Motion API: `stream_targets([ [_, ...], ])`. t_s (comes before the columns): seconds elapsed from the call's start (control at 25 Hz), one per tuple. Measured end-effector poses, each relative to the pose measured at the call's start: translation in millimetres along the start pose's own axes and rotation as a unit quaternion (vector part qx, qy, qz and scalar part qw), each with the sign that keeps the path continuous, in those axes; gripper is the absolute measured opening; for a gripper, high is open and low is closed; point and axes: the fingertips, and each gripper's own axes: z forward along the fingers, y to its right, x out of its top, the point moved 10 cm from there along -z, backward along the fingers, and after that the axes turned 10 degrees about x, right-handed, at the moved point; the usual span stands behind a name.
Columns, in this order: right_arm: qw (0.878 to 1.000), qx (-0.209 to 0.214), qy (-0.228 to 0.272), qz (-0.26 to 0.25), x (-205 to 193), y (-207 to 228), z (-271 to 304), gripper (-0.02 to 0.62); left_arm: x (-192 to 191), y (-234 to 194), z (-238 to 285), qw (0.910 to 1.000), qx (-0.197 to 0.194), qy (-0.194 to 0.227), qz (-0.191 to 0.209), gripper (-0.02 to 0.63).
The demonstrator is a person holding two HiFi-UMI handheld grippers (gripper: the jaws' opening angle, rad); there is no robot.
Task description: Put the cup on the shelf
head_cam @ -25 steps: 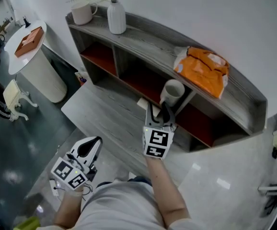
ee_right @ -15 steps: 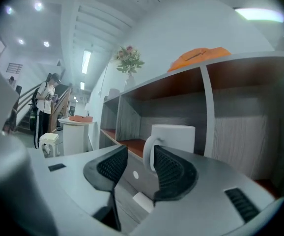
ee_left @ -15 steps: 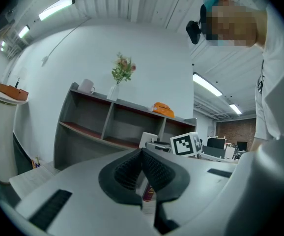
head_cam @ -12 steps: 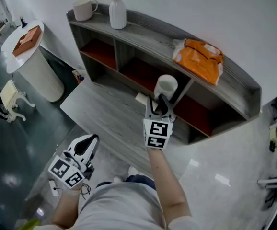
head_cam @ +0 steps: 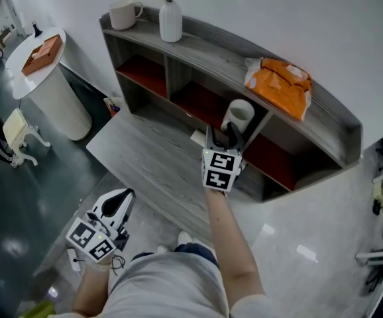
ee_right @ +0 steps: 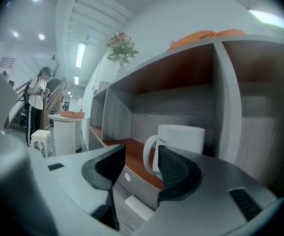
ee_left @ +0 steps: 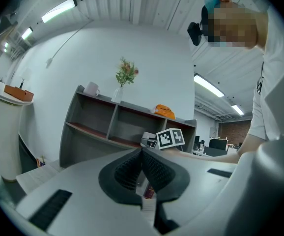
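A white cup [head_cam: 238,114] stands upright on the red board of the shelf's [head_cam: 205,45] middle compartment, beside the divider. In the right gripper view the cup [ee_right: 184,139] has its handle turned towards me. My right gripper [head_cam: 221,136] is right in front of it, and its jaws have just been opening. The handle shows in the gap of the right gripper [ee_right: 141,156], close to the right-hand pad, and neither pad presses on it. My left gripper [head_cam: 122,197] hangs low at the left, far from the shelf. In its own view the left gripper [ee_left: 142,151] is shut on nothing.
On the shelf's top board lie an orange bag [head_cam: 281,85], a white vase with flowers [head_cam: 170,20] and a white mug [head_cam: 122,15]. A low grey platform [head_cam: 145,158] runs along the shelf's front. A round white table [head_cam: 52,78] with a brown box stands at the left.
The right gripper's jaws have spread apart and no longer clamp the cup's handle; the cup stays on the red shelf board. The left gripper has hardly shifted.
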Motion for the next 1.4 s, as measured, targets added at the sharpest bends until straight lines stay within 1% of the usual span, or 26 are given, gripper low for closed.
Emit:
stream_targets([
  [0.32,1.0,-0.022,-0.005,0.011,2.3,13.1,7.2,0.221,2.2,-3.9,-5.9,1.0,0.006,0.003,0.001,0.016],
  [0.52,1.0,-0.018,0.002,0.023,-1.1,8.3,-6.1,0.225,1.9,-3.9,-6.5,1.0,0.006,0.005,0.001,0.017],
  [0.6,1.0,-0.007,0.011,0.021,-2.8,3.3,-14.7,0.225,2.3,-3.5,-5.3,1.0,0.005,0.006,0.001,0.017],
  [0.68,0.999,0.021,0.023,0.013,0.0,-8.3,-27.1,0.225,3.0,-3.1,-3.5,1.0,0.003,0.007,0.0,0.017],
  [0.72,0.999,0.039,0.03,0.008,2.2,-16.3,-34.2,0.204,3.4,-2.8,-2.5,1.0,0.002,0.008,0.0,0.016],
  [0.76,0.998,0.06,0.037,0.004,4.3,-25.2,-41.4,0.155,3.7,-2.4,-1.4,1.0,0.001,0.008,0.0,0.017],
  [0.8,0.996,0.081,0.044,0.001,6.4,-34.5,-48.5,0.127,4.0,-1.9,-0.2,1.0,-0.001,0.01,0.0,0.017],
  [0.88,0.991,0.123,0.055,-0.001,10.8,-53.8,-61.6,0.091,4.8,-0.5,2.8,0.9999,-0.004,0.012,0.0,0.017],
  [0.96,0.985,0.162,0.063,0.002,13.9,-72.1,-73.3,0.069,5.8,1.6,6.0,0.9999,-0.009,0.013,0.0,0.017],
  [1.12,0.971,0.226,0.083,-0.002,18.7,-102.3,-91.7,0.046,6.6,6.1,10.6,0.9997,-0.019,0.014,0.005,0.016],
  [1.24,0.959,0.269,0.089,-0.002,21.7,-119.4,-105.3,0.037,6.6,6.3,10.8,0.9997,-0.018,0.015,0.007,0.017],
  [1.4,0.947,0.306,0.097,-0.006,22.9,-135.3,-117.3,0.034,7.7,2.0,7.8,0.9997,-0.011,0.019,0.006,0.017],
])
